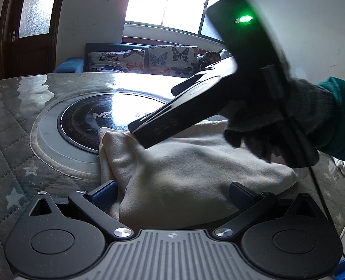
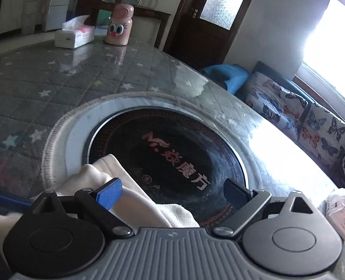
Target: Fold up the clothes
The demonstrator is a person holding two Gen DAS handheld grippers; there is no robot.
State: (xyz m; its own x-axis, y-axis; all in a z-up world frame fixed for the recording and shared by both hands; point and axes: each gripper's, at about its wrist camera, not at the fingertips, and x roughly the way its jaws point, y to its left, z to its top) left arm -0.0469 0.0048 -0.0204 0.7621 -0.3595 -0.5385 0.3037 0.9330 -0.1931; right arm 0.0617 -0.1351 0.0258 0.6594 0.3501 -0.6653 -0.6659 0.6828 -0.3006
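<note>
Left gripper (image 1: 172, 196) jaws wide over cream garment (image 1: 184, 163); right gripper (image 2: 172, 193) jaws wide; tissue box (image 2: 74, 35) holds tissues.

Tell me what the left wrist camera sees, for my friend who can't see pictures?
A cream cloth lies bunched on a grey star-patterned table, between the open left tongs. Above it, a gloved hand holds the black right tongs, tilted down over the cloth's far edge. Behind sits a round black cooktop set in the table, then a butterfly-print sofa under a bright window.
</note>
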